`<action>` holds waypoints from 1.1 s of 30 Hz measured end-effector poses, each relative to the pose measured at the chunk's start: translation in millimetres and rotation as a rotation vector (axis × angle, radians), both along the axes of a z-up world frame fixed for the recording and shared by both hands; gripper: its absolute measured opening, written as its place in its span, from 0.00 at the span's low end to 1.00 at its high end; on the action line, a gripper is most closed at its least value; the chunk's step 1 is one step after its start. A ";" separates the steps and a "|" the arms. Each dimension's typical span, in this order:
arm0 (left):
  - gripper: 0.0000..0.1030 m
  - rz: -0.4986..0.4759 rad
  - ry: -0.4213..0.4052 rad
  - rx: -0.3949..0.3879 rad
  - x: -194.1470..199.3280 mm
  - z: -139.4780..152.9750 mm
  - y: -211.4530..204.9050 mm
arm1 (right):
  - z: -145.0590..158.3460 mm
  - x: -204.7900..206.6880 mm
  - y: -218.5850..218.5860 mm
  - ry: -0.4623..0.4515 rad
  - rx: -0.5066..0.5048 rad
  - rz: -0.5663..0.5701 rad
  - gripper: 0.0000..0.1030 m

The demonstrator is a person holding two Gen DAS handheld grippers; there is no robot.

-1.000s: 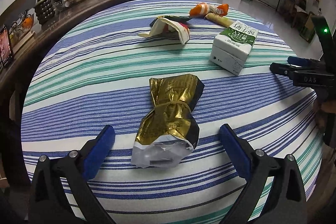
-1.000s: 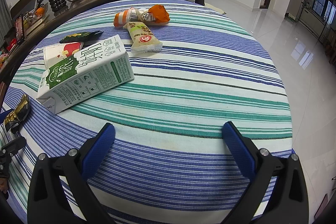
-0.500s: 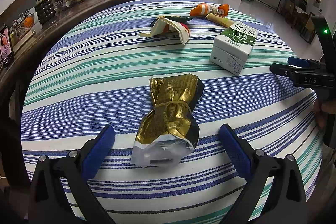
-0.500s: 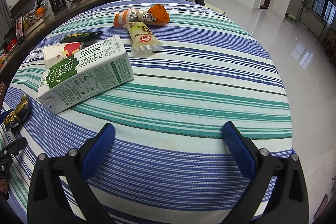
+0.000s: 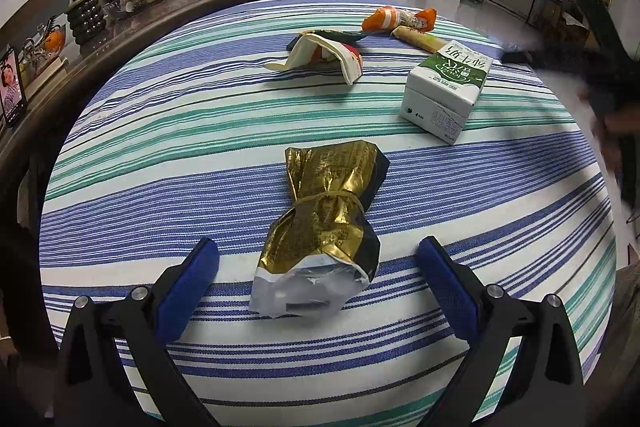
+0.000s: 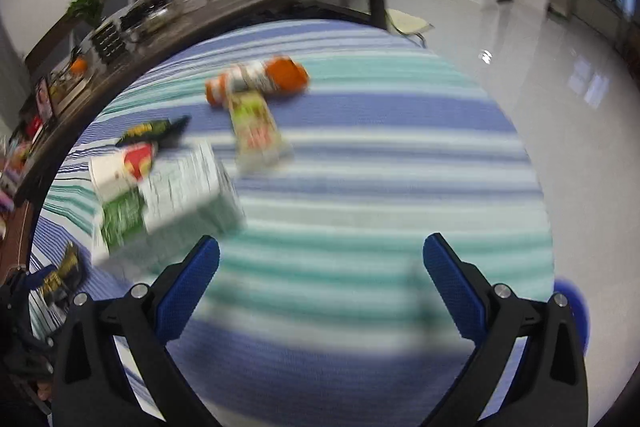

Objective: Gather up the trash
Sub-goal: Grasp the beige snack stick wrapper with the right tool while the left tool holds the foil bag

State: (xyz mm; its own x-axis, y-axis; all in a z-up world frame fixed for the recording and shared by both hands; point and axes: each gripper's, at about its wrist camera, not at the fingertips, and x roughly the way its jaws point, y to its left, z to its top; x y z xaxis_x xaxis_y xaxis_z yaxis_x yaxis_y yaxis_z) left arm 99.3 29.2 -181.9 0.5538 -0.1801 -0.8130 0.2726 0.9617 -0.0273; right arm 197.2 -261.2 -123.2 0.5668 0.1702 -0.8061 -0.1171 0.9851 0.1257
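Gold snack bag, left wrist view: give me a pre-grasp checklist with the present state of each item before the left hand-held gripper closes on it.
1. Left hand-held gripper open: ok, jaws spread wide.
2. Gold snack bag between the fingers: ok, its near end lies roughly centred in the gap.
3. Bag free of other trash: ok, the milk carton sits apart, farther back.
4. Fingers touching the bag: not ok, a gap shows on both sides.
5. Right hand-held gripper out of the way: cannot tell, its view is motion-blurred.
6. Trash bin located: cannot tell, none in view.
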 end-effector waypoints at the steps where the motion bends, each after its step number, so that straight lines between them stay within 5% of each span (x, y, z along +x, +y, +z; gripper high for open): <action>1: 0.95 -0.015 0.004 -0.018 -1.7 1.5 2.6 | 5.7 10.8 4.7 -0.006 -0.027 0.018 0.95; 7: 0.95 -0.084 0.029 -0.151 -11.6 18.8 30.0 | 9.6 75.4 35.0 0.128 0.020 0.087 0.92; 10: 0.95 -0.128 0.025 -0.110 -5.1 25.0 23.8 | -2.9 91.7 47.6 0.184 0.000 0.088 0.85; 12: 0.95 -0.153 0.018 -0.022 2.9 24.1 9.1 | -10.5 97.6 56.5 0.213 0.009 0.116 0.73; 13: 0.94 -0.162 0.019 0.001 4.8 23.6 3.2 | -12.4 98.6 61.1 0.223 0.022 0.135 0.49; 14: 0.84 -0.173 0.026 0.017 8.3 22.2 -1.9 | -12.5 98.5 65.4 0.229 0.015 0.148 0.28; 17: 0.44 -0.184 0.055 0.041 13.8 18.6 -9.8 | -7.8 94.0 70.1 0.225 -0.038 0.162 0.21; 21: 0.40 -0.162 0.036 0.017 7.8 17.8 -2.5 | 14.4 77.0 59.1 0.155 -0.005 0.164 0.19; 33: 0.39 -0.010 -0.020 -0.214 -21.9 43.0 39.8 | 65.1 -2.4 0.8 0.049 0.146 0.140 0.19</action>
State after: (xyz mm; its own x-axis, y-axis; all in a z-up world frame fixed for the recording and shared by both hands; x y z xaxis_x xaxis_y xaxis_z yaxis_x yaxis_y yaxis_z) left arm 77.4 69.0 -138.9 0.5668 -0.3527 -0.7446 0.2843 0.9319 -0.2250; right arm 194.8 -260.4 -58.1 0.4903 0.3618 -0.7929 -0.2416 0.9305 0.2752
